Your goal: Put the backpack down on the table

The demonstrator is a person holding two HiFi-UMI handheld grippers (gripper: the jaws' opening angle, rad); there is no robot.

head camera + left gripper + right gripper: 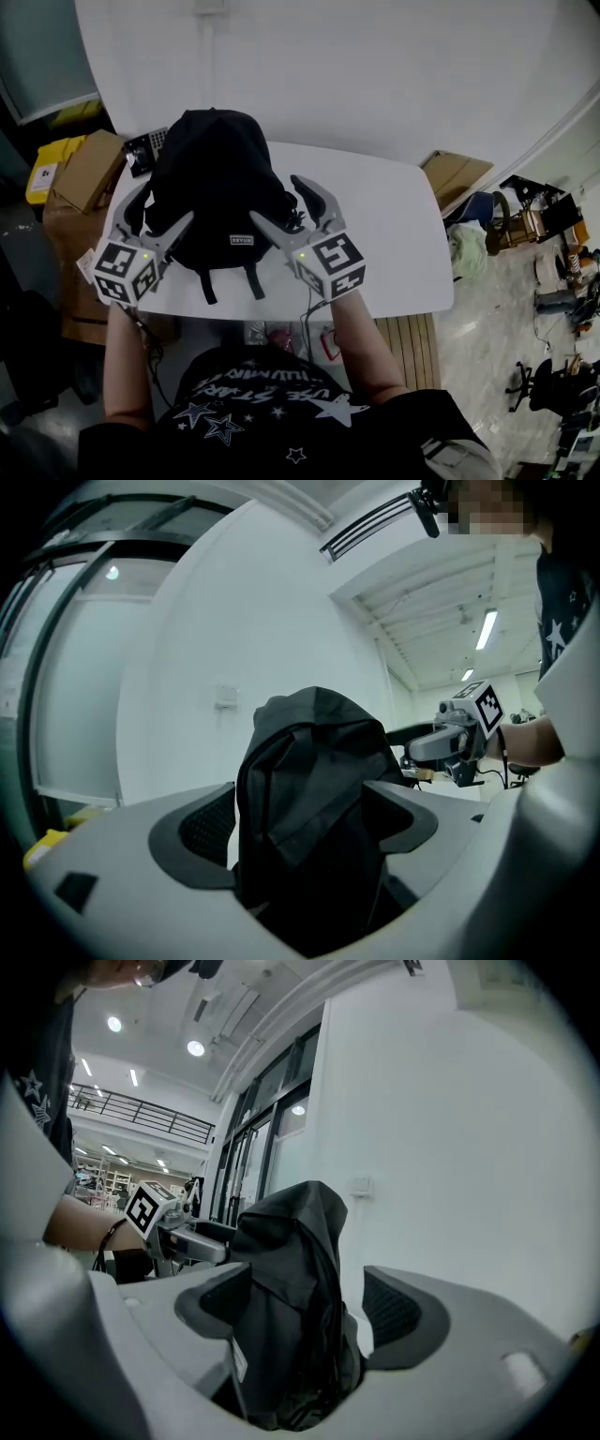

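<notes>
Nearest me, left gripper and right gripper both stand spread, each straddling a side of the backpack upright on the table; I judge it soft, slumping, best pinched at side seams.

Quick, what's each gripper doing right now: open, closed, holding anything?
Left gripper: open, jaws apart with the backpack between them, not clamped.
Right gripper: open, jaws apart around the backpack's other side, not clamped.
</notes>
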